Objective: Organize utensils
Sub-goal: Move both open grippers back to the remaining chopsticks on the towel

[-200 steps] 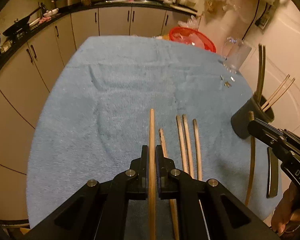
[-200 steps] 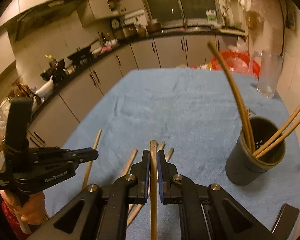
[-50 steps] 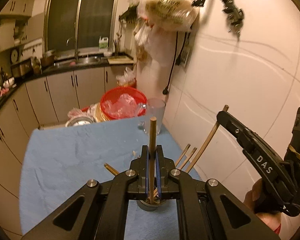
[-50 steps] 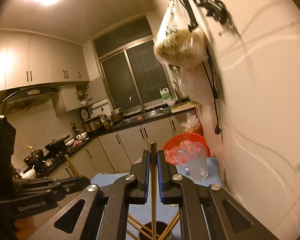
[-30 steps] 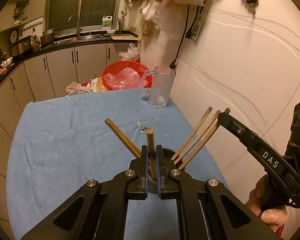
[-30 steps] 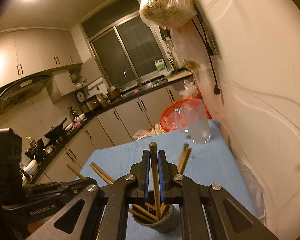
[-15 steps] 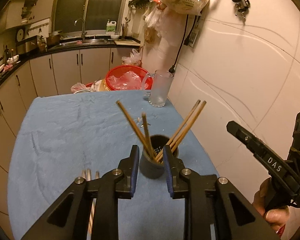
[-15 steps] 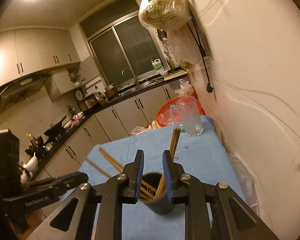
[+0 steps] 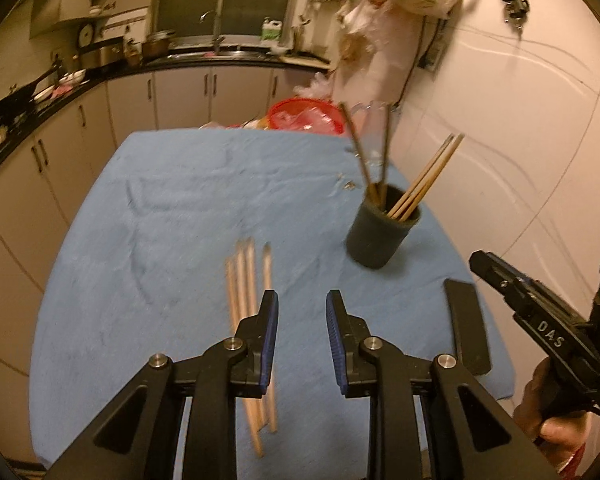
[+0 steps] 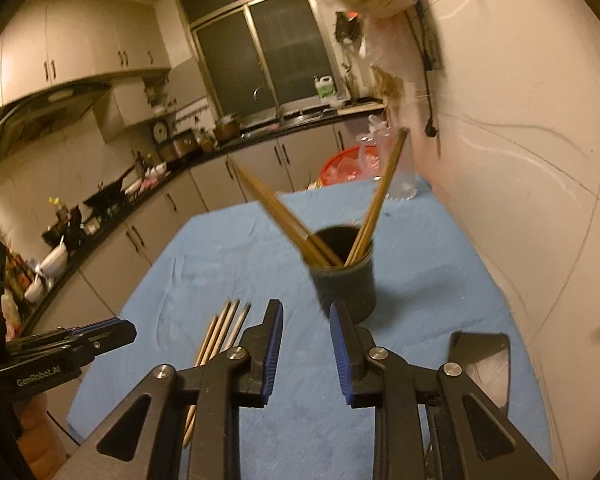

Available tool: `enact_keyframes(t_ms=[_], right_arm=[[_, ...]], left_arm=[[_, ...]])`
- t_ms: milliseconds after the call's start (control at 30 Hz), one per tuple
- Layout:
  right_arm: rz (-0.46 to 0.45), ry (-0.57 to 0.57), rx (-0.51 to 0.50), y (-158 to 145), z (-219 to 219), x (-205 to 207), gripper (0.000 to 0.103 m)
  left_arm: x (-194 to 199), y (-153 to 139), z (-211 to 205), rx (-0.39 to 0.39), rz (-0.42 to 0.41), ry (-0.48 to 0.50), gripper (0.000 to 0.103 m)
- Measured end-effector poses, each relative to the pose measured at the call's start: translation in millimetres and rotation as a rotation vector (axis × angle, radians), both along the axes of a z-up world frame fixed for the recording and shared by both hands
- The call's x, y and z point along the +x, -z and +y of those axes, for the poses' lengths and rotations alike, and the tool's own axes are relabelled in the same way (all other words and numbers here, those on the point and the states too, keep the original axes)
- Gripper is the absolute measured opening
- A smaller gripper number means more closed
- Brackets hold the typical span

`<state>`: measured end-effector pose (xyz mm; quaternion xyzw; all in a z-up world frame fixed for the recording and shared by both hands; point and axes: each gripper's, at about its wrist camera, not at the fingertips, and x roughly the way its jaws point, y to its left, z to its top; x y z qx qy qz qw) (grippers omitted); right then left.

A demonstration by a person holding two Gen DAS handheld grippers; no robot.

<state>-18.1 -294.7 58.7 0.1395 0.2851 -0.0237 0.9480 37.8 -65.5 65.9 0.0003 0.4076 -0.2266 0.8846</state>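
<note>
On counter point(image 9: 148, 216): four loose chopsticks point(image 9: 246, 280) lying side by side
Cup point(image 9: 380, 236): holding six chopsticks upright
Left gripper point(image 9: 299, 312): jaws standing apart, gripping nothing
Right gripper point(image 10: 306, 322): jaws just opening, gripping nothing

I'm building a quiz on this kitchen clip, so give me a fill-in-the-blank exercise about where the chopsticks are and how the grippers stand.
1. The loose chopsticks lie flat on the ____ towel.
2. The other chopsticks stand inside the dark ____ at the wall side of the table.
3. The left gripper and the right gripper both have their jaws ____, with nothing between them.
4. Behind the holder stands a ____ basket.

Missing words: blue; holder; open; red
</note>
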Motion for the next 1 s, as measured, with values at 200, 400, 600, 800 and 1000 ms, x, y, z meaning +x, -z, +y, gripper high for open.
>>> enact_keyframes(t_ms=[200,400,600,800,1000], right_arm=[[0.019,-0.044,-0.064,7.8,28.2,-0.8,0.027],[0.059,-0.077,-0.092,14.6,45.7,8.5,0.027],[0.114,-0.110,-0.080,29.0,52.7,22.4,0.027],[0.200,-0.149,0.005,52.1,51.1,52.6,0.027],[0.250,-0.177,0.030,67.4,57.4,83.6,0.027]], left_arm=[[-3.3,17.4,18.2,0.007,0.035,-0.035,0.025],[3.8,30.5,34.8,-0.005,0.080,-0.060,0.025],[18.4,48.0,43.9,0.002,0.129,-0.074,0.025],[44.8,76.6,53.4,0.025,0.216,-0.096,0.025],[89.9,96.3,49.3,0.002,0.333,-0.072,0.025]])
